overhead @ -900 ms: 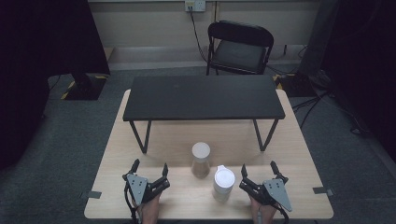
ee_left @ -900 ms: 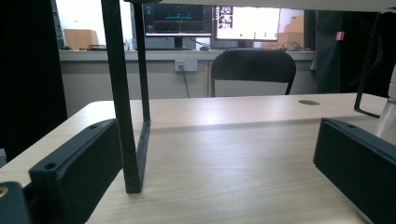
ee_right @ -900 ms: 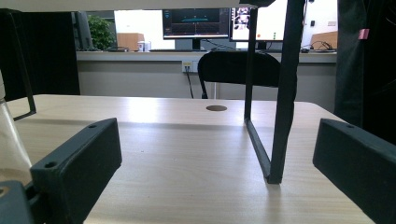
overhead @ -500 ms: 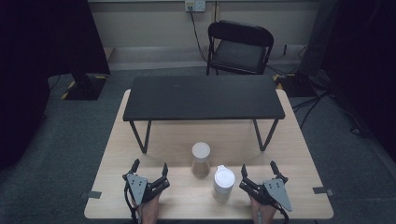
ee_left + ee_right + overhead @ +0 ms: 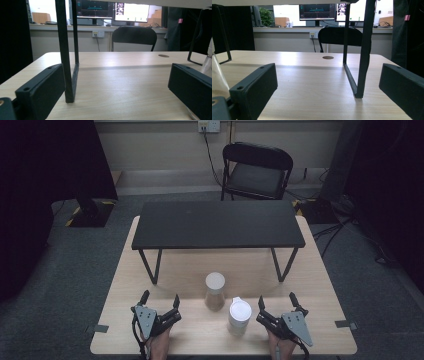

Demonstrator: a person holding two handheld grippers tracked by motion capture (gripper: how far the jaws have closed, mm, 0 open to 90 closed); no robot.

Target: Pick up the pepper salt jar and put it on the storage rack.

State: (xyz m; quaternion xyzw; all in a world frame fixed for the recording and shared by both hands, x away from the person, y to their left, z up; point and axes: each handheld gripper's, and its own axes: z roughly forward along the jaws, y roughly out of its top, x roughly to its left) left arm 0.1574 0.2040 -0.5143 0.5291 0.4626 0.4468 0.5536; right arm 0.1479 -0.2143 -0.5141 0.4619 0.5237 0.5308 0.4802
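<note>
Left gripper (image 5: 160, 299) — near edge of the wooden table (image 5: 320, 285), jaws spread wide, nothing between them; in the left gripper view a leg of the black shelf (image 5: 65, 50) rises just ahead of its left jaw. Right gripper (image 5: 276, 300) — near edge, jaws likewise spread and empty. Jar with brown contents (image 5: 215, 291), pale lid, upright between the two grippers, in front of the black shelf (image 5: 217, 224). White-lidded cup (image 5: 239, 316), upright, just beside the jar, nearer the right gripper, touching neither gripper. Black chair (image 5: 257, 170) beyond the table
</note>
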